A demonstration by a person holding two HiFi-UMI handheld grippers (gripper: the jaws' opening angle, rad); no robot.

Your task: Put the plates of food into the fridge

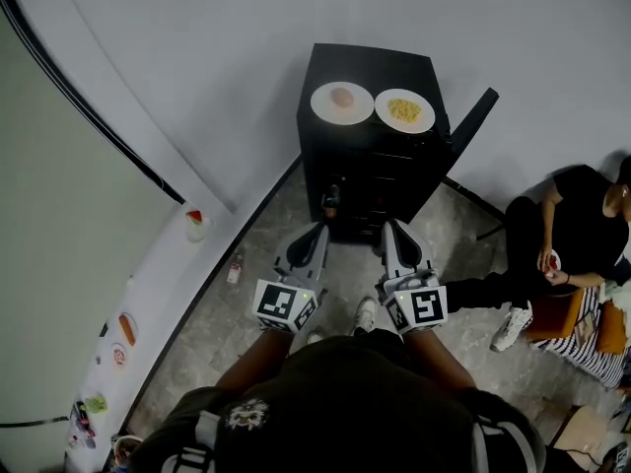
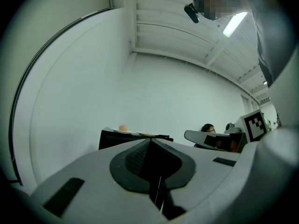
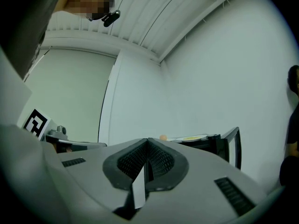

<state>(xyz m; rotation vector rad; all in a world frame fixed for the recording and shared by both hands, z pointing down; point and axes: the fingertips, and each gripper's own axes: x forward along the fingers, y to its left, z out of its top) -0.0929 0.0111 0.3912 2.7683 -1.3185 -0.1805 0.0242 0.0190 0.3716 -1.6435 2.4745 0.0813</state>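
Two plates of food (image 1: 342, 102) (image 1: 404, 110), one fridge (image 1: 365, 180), two tongs (image 1: 318, 231) (image 1: 390, 229)

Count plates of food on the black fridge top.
2. The left plate holds a pinkish round item; the right plate holds yellow food. Both sit side by side on the fridge top. None hidden.

Soft, even white light fills the room, mostly from a long bright ceiling strip lamp (image 2: 235, 24) that glares a little. Shadows stay faint. The small black fridge (image 1: 370, 67) swallows detail. Both gripper views bulge like fisheyes, with black corners and blurred near surfaces.
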